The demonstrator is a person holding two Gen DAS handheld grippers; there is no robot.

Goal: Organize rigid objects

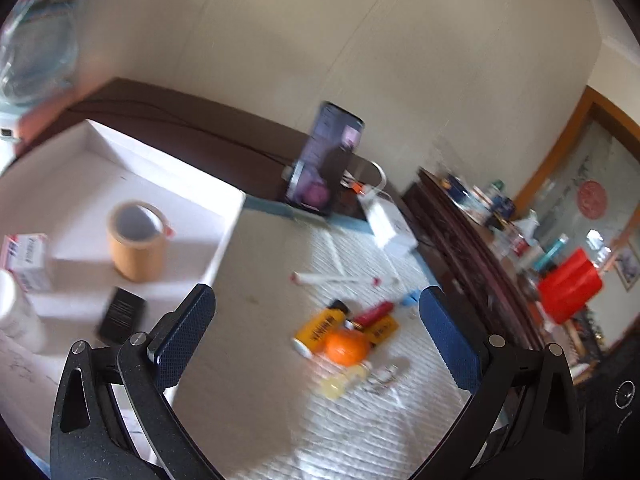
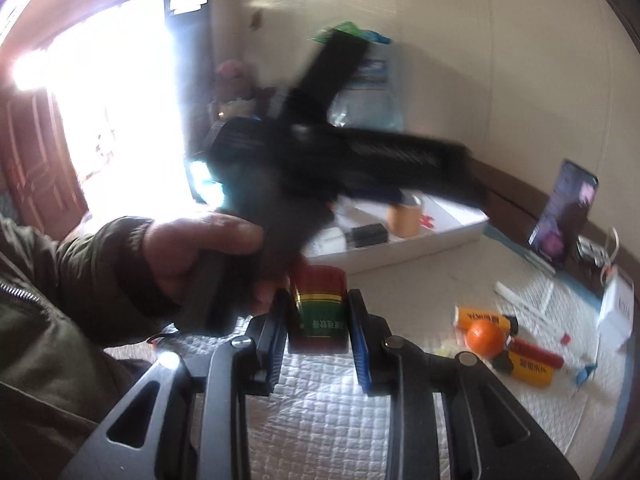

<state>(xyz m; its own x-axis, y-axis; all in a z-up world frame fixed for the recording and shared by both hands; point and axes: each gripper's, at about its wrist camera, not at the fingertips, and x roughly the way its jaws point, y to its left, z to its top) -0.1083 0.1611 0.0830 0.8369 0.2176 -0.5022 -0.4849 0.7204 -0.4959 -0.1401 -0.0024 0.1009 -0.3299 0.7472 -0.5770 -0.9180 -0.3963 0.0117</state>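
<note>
Left wrist view: left tongs [image 1: 316, 320] spread wide, nothing between them, over a quilted bed [image 1: 280, 420]. Ahead lie an orange [image 1: 346, 346], yellow tubes [image 1: 320, 330] and a red stick [image 1: 374, 313]; print blurred. To their left the white tray [image 1: 224, 240] holds a tape roll [image 1: 136, 242] standing on end, a black box [image 1: 122, 315] and a white bottle [image 1: 18, 312]. Right wrist view: right tongs [image 2: 318, 330] pinch a green-and-red jar [image 2: 318, 304], upright along the fingers, its label unreadable. The left hand [image 2: 200, 252] with its tool blocks the tray beyond.
</note>
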